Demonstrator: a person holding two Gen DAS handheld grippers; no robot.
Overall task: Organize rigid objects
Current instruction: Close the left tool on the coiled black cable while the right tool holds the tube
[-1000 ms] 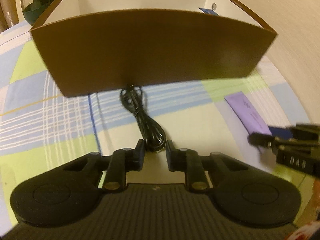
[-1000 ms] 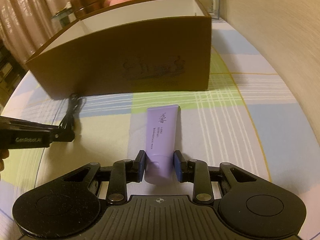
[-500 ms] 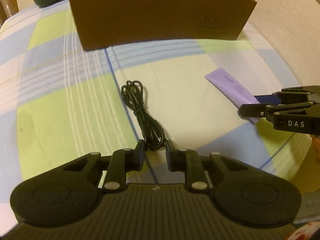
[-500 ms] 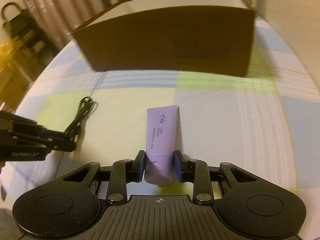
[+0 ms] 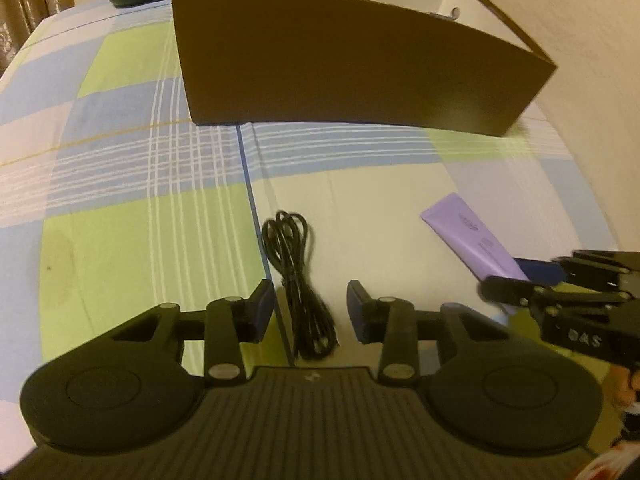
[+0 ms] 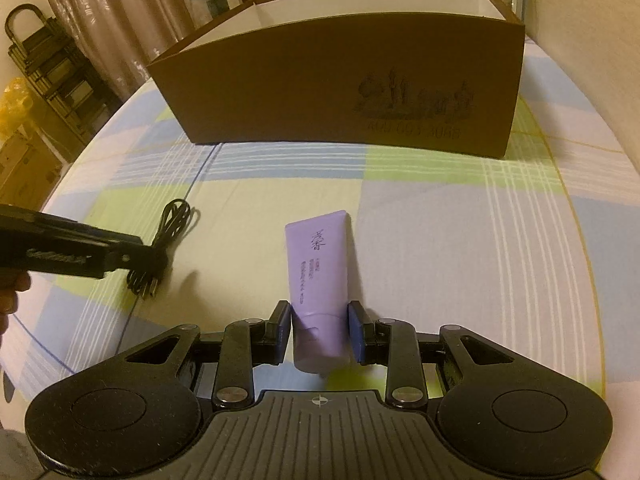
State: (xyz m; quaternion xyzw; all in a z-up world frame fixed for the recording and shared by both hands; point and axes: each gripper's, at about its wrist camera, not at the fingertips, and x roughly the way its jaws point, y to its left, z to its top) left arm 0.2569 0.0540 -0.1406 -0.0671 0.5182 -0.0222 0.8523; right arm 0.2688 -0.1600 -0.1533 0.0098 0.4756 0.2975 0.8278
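Now that the left gripper (image 5: 310, 306) jaws are opening, pads clear of the black cable (image 5: 298, 284), it lies released on the cloth short of the brown box (image 5: 352, 64); right gripper (image 6: 319, 330) still clamps the purple tube (image 6: 320, 268), not boxed yet

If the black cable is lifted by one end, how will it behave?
The black cable is thin and loosely coiled, so it will probably hang limp and may uncoil. It looks light. The left hand-held gripper, jaws opening, straddles it without pressing; such a narrow bundle may slip out.
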